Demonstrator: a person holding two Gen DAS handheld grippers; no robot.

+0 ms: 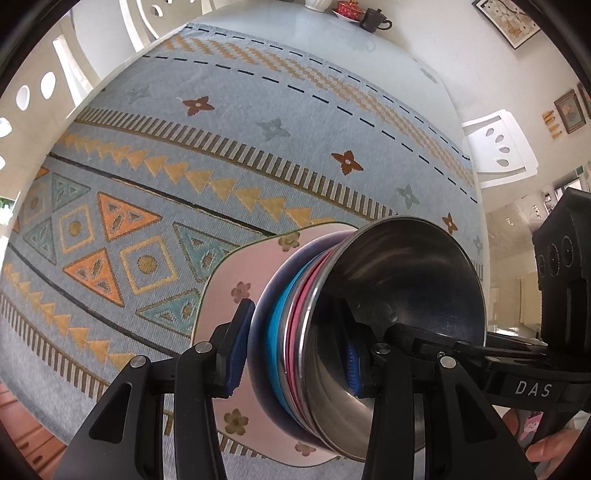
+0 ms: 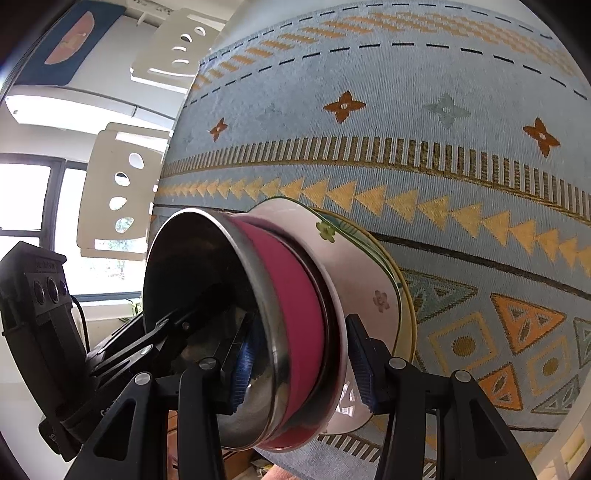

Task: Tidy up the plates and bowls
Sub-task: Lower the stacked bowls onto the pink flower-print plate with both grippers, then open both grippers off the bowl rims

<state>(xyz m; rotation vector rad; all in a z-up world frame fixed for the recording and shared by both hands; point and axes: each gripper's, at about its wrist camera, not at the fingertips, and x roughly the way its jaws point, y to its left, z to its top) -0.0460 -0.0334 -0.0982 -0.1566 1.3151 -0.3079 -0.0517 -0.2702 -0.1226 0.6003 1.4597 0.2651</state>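
Observation:
A stack of nested bowls, steel one (image 1: pixel 402 280) innermost with pink and blue ones (image 1: pixel 280 332) beneath, rests on a pink flowered square plate (image 1: pixel 229 280). My left gripper (image 1: pixel 295 354) is shut on the stack's rim, one finger inside the steel bowl and one outside. In the right wrist view the same stack shows a steel bowl (image 2: pixel 192 280), a pink bowl (image 2: pixel 295 314) and a white flowered bowl (image 2: pixel 365 280) over plate edges (image 2: pixel 406 314). My right gripper (image 2: pixel 303 369) is shut on the opposite rim.
The stack sits on a blue patterned tablecloth (image 1: pixel 221 147). At the far end stand a dark mug (image 1: pixel 373 19), a red cup on a saucer (image 1: pixel 347 8) and a white vase. White chairs (image 2: pixel 118 195) surround the table.

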